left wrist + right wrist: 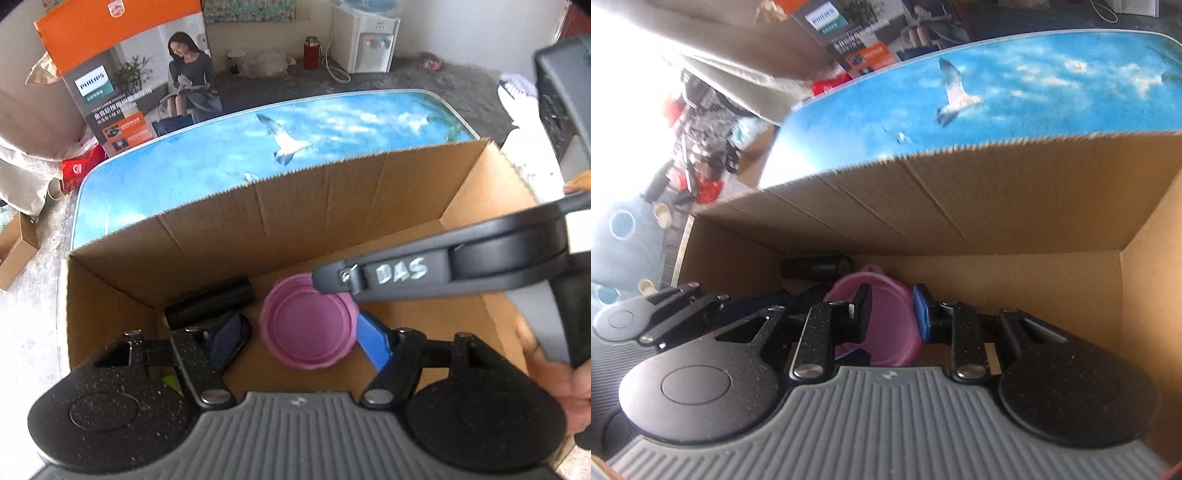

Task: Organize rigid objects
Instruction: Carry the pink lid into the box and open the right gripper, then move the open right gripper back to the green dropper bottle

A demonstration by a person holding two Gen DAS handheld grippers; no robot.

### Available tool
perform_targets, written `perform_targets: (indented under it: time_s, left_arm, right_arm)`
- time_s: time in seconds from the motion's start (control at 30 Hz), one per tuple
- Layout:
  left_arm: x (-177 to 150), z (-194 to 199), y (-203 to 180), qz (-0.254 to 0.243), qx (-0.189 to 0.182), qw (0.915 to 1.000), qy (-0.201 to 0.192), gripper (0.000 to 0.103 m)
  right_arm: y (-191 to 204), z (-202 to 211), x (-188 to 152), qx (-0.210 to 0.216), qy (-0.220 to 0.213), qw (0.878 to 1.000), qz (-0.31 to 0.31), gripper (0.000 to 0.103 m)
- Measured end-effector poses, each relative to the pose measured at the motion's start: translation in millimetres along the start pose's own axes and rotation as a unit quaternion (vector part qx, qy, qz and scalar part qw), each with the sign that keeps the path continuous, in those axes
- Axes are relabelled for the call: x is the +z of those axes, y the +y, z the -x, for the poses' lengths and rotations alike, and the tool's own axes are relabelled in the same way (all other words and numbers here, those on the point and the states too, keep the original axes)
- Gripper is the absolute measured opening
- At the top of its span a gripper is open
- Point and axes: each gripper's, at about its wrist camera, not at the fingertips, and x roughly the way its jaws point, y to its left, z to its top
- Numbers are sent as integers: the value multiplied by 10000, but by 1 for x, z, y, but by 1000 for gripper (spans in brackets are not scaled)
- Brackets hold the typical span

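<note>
An open cardboard box (pixel 332 206) holds a pink scalloped bowl (pixel 308 326) and a black cylinder (pixel 210 302) lying at its back left. My left gripper (pixel 303 339) hangs open over the bowl, its blue-padded fingers (pixel 373 341) on either side, holding nothing. The right gripper (pixel 332 282) reaches in from the right, its tip at the bowl's far rim. In the right wrist view the box (pixel 960 206), the bowl (pixel 886 325) and the cylinder (pixel 816 267) show again; my right gripper (pixel 892 314) is open, one finger (pixel 862 310) inside the bowl, one (pixel 923 314) outside.
The box stands on a table (pixel 221 155) printed with blue sky and a seagull. A tall orange Philips carton (pixel 122 74) stands behind the table at left. A water dispenser (pixel 369 40) and a red flask (pixel 311 51) are on the floor beyond.
</note>
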Motion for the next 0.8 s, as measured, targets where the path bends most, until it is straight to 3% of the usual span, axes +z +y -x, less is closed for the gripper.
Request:
perform_targets:
  time_s: [0.2, 0.43, 0.5, 0.6, 0.67, 0.73, 0.8]
  left_arm:
    - [-8, 48, -4, -21, -26, 9991, -435, 81]
    - [-43, 140, -17, -321, -57, 9878, -1523, 87]
    - [-60, 163, -23, -428, 39, 9811, -1884, 94]
    - [-87, 184, -35, -601, 11, 9740, -2183, 94]
    - [-107, 188, -43, -646, -110, 9725, -2236, 95]
    - [-128, 187, -50, -621, -159, 9707, -2318, 95]
    - [-152, 181, -58, -526, -69, 9694, -2397, 95]
  right_arm:
    - [2, 60, -17, 444, -560, 9974, -92, 26]
    - [0, 172, -90, 878, -1643, 9825, -4, 36]
    - [0, 203, -118, 907, -2046, 9746, 89, 54]
    - [-2, 238, -165, 833, -2580, 9623, 235, 70]
    - [-2, 250, -195, 658, -2816, 9568, 307, 80]
    - [-3, 255, -224, 412, -2971, 9533, 353, 84]
    - [-3, 254, -246, 151, -3058, 9512, 387, 94]
